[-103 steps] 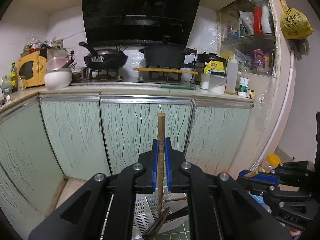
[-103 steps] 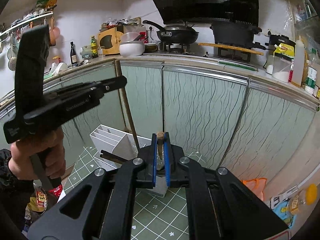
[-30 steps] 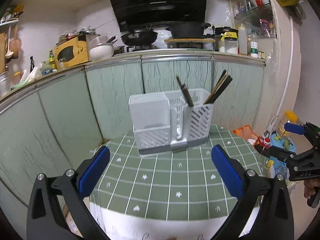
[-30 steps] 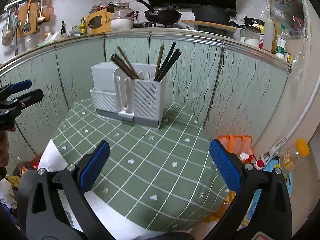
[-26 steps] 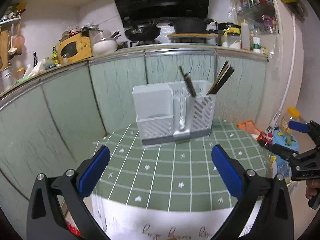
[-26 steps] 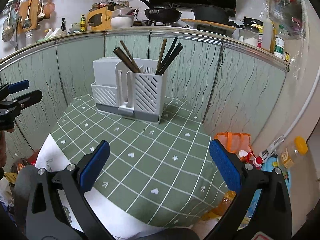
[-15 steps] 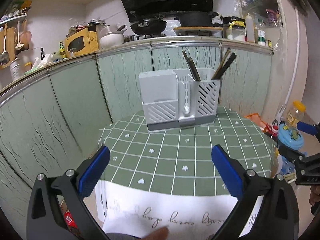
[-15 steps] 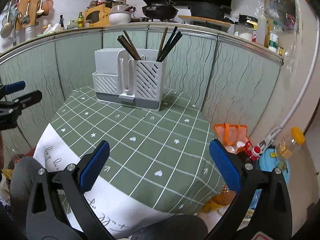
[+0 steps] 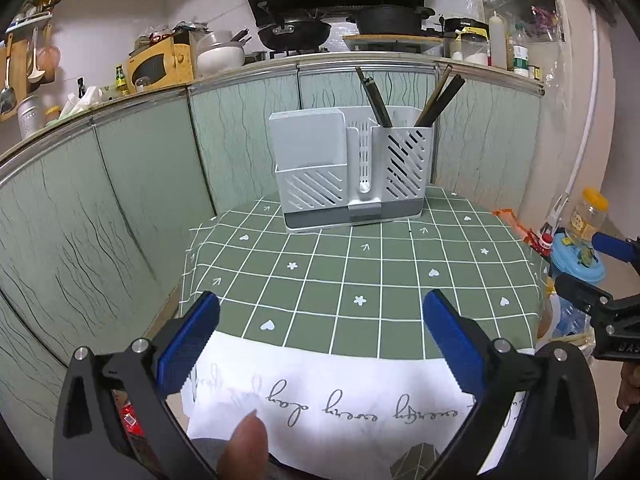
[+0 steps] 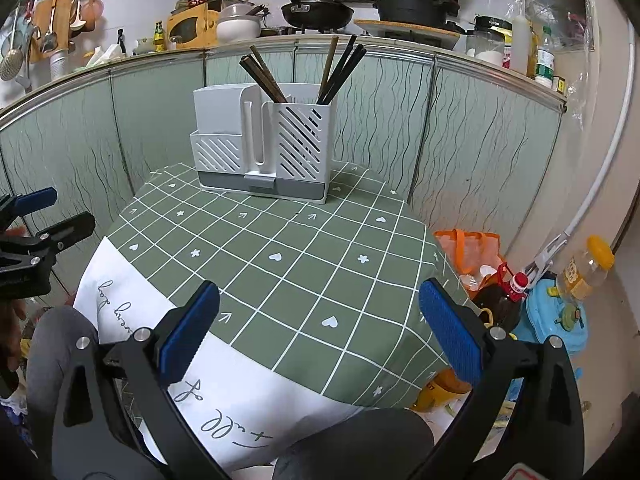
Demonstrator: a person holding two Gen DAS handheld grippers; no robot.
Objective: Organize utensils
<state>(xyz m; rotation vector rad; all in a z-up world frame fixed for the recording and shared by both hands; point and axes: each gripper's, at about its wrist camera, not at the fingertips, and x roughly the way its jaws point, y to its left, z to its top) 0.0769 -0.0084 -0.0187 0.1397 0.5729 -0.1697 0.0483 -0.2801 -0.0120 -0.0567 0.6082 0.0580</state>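
2 grippers, both spread wide, neither holding anything. Left gripper (image 9: 320, 344) sits at 6 o'clock of its own view, blue pads far apart over the near edge of the green checked tablecloth (image 9: 360, 264). Right gripper (image 10: 318, 336) same pose in its view, pads wide, nothing between them.

White utensil holder (image 9: 352, 172) stands upright on the far side of the table, at 12 o'clock from both grippers, well apart from them. Dark chopsticks (image 9: 376, 100) lean in the slotted right-hand compartment, 1 bunch tilted toward 11 o'clock, another bunch (image 9: 440, 96) tilted toward 1 o'clock. From the right wrist the holder (image 10: 264, 148) shows the same 2 leaning bunches (image 10: 340, 68).

White cloth with cursive lettering (image 9: 340, 400) hangs over the near table edge. Fingertip (image 9: 244, 448) at 6 o'clock in the left view. Right gripper also appears at 3 o'clock in the left view; left gripper at 9 o'clock in the right view.

Behind: green cabinet fronts (image 9: 120, 184), wok (image 10: 316, 10) on the stove, yellow microwave (image 9: 160, 64). Orange bag (image 10: 468, 248) on the floor at 3 o'clock of the table.
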